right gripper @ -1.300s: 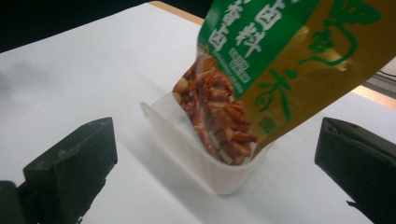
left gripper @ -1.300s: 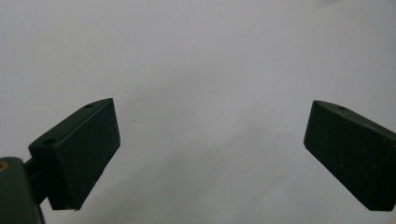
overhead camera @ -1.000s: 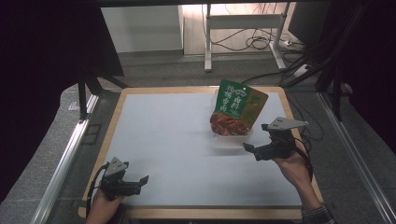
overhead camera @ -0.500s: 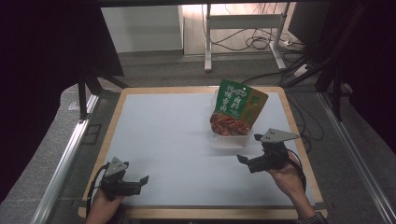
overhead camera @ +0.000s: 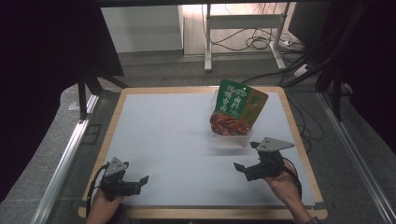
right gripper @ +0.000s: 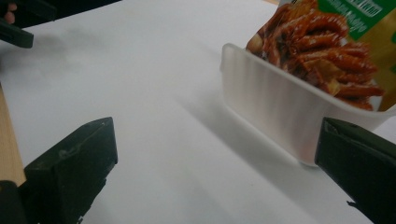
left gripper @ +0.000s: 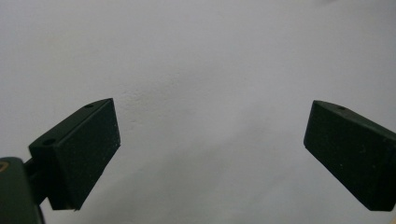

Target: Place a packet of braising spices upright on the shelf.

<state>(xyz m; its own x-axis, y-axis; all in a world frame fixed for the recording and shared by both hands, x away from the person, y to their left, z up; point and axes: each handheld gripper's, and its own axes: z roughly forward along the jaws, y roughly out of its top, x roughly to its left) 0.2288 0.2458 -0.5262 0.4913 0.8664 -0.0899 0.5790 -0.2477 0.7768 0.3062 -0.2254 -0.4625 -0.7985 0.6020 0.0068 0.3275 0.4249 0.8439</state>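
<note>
A green snack pouch (overhead camera: 239,103) printed with red food leans upright in a translucent white tub (overhead camera: 231,138) at the mat's right middle. My right gripper (overhead camera: 246,157) is held just in front of the tub, near the right front of the mat, pointing left with its jaws wide apart and nothing between them. In the right gripper view (right gripper: 219,158) the tub (right gripper: 275,109) and the pouch (right gripper: 327,42) stand ahead at the right. At the front left corner my left gripper (overhead camera: 140,181) is open low over the bare mat (left gripper: 210,140).
The white mat (overhead camera: 177,135) lies in a wooden-edged table top (overhead camera: 116,109). Metal frame rails (overhead camera: 65,158) run along both sides. Cables lie on the floor behind the table. The left gripper (right gripper: 16,28) appears far off in the right gripper view.
My right gripper has drawn back from the tub toward the front edge and turned more to the left. The left gripper has stayed put.
</note>
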